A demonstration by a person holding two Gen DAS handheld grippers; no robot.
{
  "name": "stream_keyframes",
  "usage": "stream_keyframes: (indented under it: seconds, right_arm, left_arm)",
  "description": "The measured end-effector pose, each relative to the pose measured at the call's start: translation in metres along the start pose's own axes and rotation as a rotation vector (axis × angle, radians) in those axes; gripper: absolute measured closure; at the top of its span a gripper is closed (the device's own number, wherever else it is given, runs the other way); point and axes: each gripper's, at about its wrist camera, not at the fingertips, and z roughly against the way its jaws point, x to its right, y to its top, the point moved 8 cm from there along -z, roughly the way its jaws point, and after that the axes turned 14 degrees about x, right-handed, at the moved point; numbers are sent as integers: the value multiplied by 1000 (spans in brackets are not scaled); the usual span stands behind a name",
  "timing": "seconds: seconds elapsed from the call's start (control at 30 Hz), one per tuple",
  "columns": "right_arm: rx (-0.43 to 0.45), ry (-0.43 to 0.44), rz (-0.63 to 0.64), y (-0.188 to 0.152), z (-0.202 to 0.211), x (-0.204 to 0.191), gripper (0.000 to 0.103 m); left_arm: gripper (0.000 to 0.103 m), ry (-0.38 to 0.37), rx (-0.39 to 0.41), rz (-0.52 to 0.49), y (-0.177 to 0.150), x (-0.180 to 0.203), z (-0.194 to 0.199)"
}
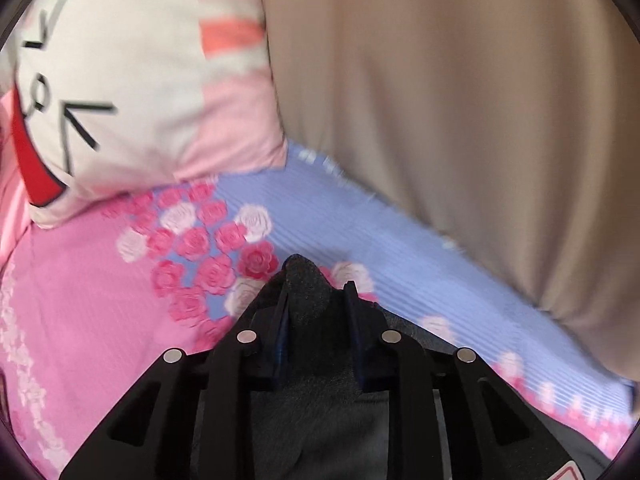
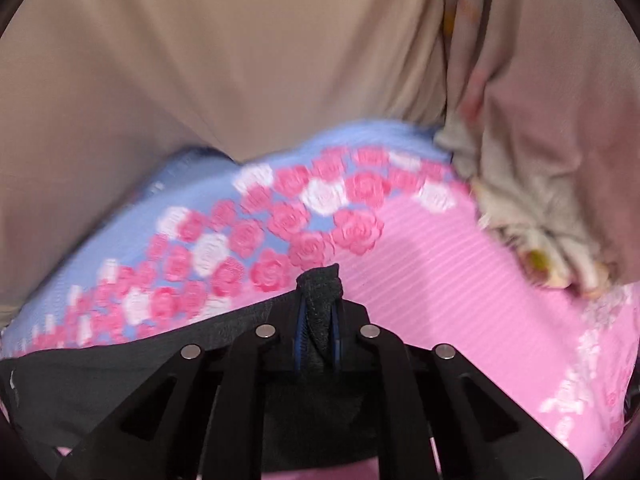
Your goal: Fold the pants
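Observation:
The pants are dark grey fabric. In the left wrist view my left gripper (image 1: pixel 316 292) is shut on a bunched edge of the pants (image 1: pixel 304 392), held above the bed. In the right wrist view my right gripper (image 2: pixel 320 300) is shut on another edge of the pants (image 2: pixel 100 380), which stretch off to the lower left over the sheet. Most of the pants are hidden below and behind the grippers.
The bed has a pink and blue sheet with roses (image 1: pixel 360 216) (image 2: pixel 440 280). A pink and white cartoon pillow (image 1: pixel 132 92) lies at the far left. A beige curtain (image 1: pixel 460 100) (image 2: pixel 220 60) hangs behind. Crumpled pale bedding (image 2: pixel 540 180) sits at the right.

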Motion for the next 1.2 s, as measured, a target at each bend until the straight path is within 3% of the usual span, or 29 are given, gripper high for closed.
stream_keyframes:
  seconds: [0.07,0.1,0.13,0.2,0.3,0.4,0.53,0.57,0.6,0.63,0.7,0.73,0.77,0.87,1.0,1.03,1.07,1.1,1.13,1.17,1.2]
  right_arm:
    - [46,48,-8,9,31,3,94]
    - [62,70,-3,11,48,4,94]
    - [76,86,4,14,59,7,94]
    - [99,124,44,12,84,9,94]
    - [104,163,95,-9,104,18,94]
    - [74,176,122,-42,117,34,94]
    - [6,159,108,-84,127,59,89]
    - [-6,148,98,-92,129,66,85]
    - [-10,127,82,-98,133,72,83]
    - [-5,114,70,-101,138,77,79]
    - [16,116,18,-102,155,82,56]
    - [36,121,-5,-102,165,83,40]
    - [58,131,-21,-101,175,82,32]
    - [78,182,-57,-102,199,70,24]
    - [4,309,-141,-124,206,47,21]
    - [-17,331,-171,-129,203,44,21]
    - [-44,340,-199,-134,197,42,21]
    - [-57,339,-209,-137,192,43,21]
    - [-71,337,-216,-138,186,42,21]
    - [-84,332,-220,-139,179,42,21]
    - [-99,325,-226,-139,171,41,21]
  left_arm:
    - [82,-57,29,13,9,-2,42]
    - [91,-81,43,11,11,-9,68]
    - [94,-88,52,6,10,-13,83]
    - [94,-124,50,13,9,-29,114]
    - [94,-136,41,-2,-15,-58,157]
    - [94,-132,2,-26,-59,-90,188]
    - [92,-147,-66,-17,-111,-119,195]
    - [88,-152,-69,8,-120,-125,199]
    - [72,-160,-65,67,-127,-131,205]
    - [63,-173,-65,109,-129,-135,211]
    - [41,-236,-81,247,-136,-137,221]
    - [39,-255,-92,278,-137,-133,224]
    - [35,-271,-103,302,-138,-129,225]
    - [31,-313,-157,377,-146,-109,215]
    - [31,-346,-276,467,-160,-81,182]
    - [32,-346,-290,474,-161,-78,177]
    - [40,-344,-300,477,-161,-74,171]
    - [63,-344,-298,470,-160,-70,168]
    - [76,-344,-304,445,-157,-66,165]
    - [101,-349,-308,422,-155,-62,164]
    - [103,-357,-308,395,-151,-57,164]
